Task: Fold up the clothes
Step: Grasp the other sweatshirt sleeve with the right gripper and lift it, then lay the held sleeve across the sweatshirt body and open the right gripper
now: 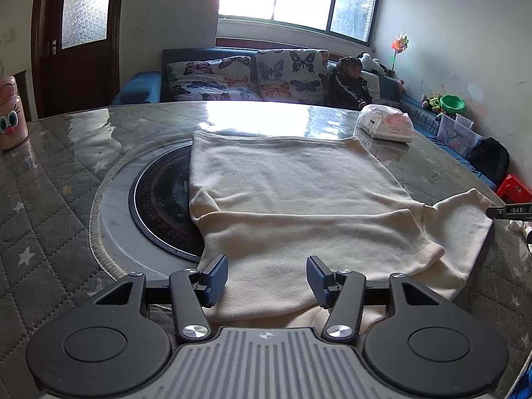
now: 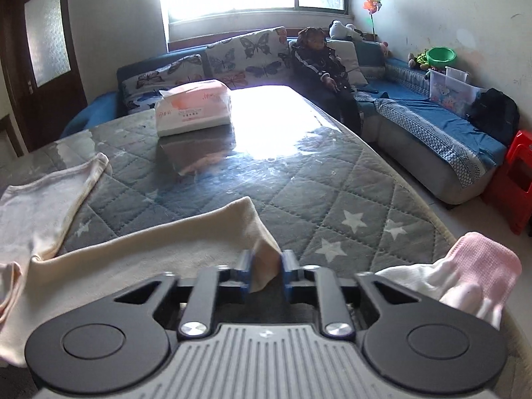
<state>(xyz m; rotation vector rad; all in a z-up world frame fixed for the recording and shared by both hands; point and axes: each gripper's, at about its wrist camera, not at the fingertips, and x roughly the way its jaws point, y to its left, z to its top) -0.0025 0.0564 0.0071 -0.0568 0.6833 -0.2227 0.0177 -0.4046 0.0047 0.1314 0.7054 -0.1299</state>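
Observation:
A cream long-sleeved garment [image 1: 292, 193] lies flat on the quilted grey table [image 1: 60, 206], partly covering a round black hotplate [image 1: 159, 199]. My left gripper [image 1: 267, 279] hovers open over the garment's near edge, with cloth under the gap and nothing pinched. One sleeve [image 1: 465, 219] stretches to the right, its end raised toward the tip of my right gripper [image 1: 498, 211]. In the right wrist view, my right gripper [image 2: 266, 271] is shut on the sleeve's end [image 2: 262, 259]. The rest of the sleeve [image 2: 149, 249] trails left across the table [image 2: 332, 199].
A tissue pack [image 1: 385, 123] [image 2: 193, 108] sits at the table's far side and a pink bottle [image 1: 11, 113] at the far left. A person sits on the sofa [image 2: 432, 123] behind. A gloved hand [image 2: 465, 276] shows at right, with a red stool [image 2: 515, 179] beyond.

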